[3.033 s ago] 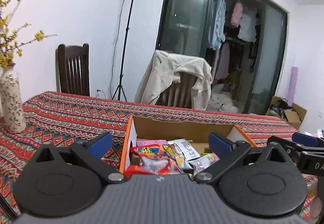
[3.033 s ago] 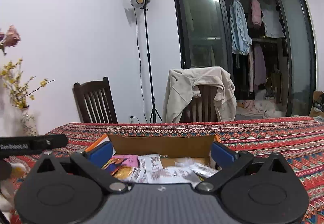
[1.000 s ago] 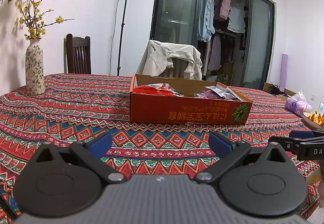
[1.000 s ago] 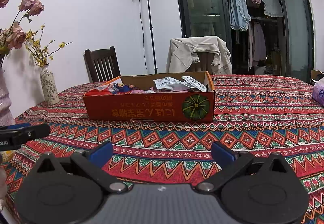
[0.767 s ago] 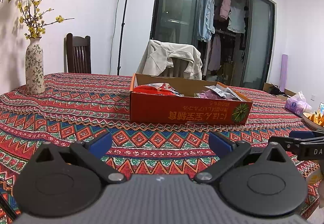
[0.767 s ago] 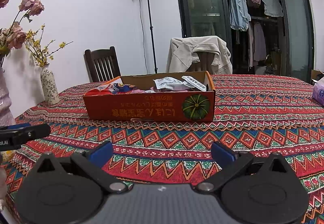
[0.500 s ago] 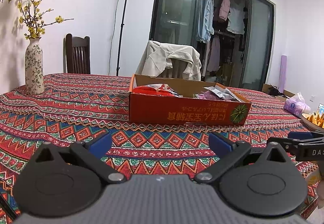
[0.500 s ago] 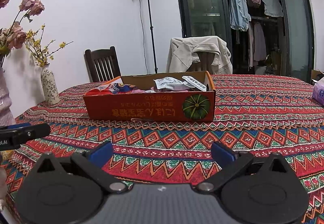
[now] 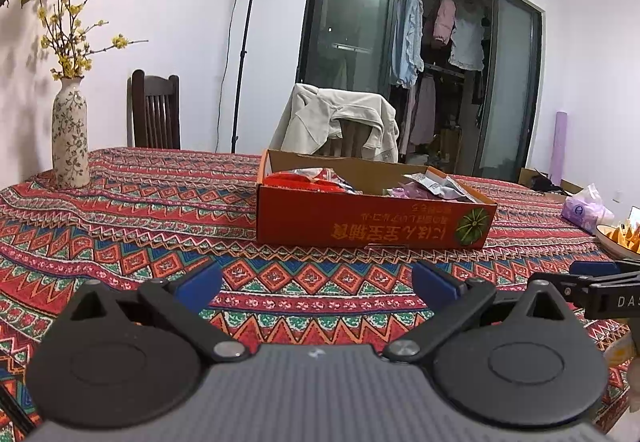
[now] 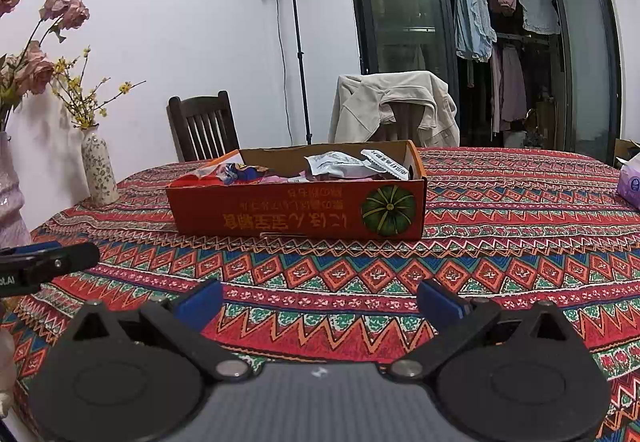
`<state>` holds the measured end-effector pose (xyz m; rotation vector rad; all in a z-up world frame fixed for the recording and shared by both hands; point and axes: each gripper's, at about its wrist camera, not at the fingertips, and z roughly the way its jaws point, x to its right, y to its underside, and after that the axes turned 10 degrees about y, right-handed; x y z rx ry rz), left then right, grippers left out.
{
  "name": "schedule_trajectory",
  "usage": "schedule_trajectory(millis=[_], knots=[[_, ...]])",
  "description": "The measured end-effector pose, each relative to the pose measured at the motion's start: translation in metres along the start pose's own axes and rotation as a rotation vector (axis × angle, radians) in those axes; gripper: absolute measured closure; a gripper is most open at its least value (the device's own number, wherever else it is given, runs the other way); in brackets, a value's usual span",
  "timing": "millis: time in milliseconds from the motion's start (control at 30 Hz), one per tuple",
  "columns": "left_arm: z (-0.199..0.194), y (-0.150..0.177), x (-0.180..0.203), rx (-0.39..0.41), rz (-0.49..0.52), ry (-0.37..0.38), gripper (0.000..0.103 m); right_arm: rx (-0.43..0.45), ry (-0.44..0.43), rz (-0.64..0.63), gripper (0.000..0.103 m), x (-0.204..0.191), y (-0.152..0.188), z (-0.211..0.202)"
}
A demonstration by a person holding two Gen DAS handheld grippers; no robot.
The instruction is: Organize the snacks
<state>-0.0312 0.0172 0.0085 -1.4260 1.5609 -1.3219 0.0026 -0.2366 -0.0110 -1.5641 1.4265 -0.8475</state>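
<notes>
Both claws withdrawn from one snack box (image 9: 372,226); left claw (image 9: 316,284) spread; right claw (image 10: 320,300) spread, empty.

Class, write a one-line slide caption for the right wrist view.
Open right hand-held gripper faces an orange snack box on a patterned tablecloth.

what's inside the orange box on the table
The orange box holds snack packets: red ones at one end, silvery-white ones at the other. Its wall hides anything lower.

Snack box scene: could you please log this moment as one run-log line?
left gripper: open, empty | right gripper: open, empty | snack box: on tablecloth, snacks inside
</notes>
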Motion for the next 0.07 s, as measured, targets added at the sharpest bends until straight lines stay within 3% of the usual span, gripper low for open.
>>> schedule_trajectory(millis=[67], knots=[[-0.0001,-0.0004,-0.0003,0.0,-0.004,0.001,0.0,-0.001,0.0,0.0,0.0,-0.0003,0.0003,0.0001]])
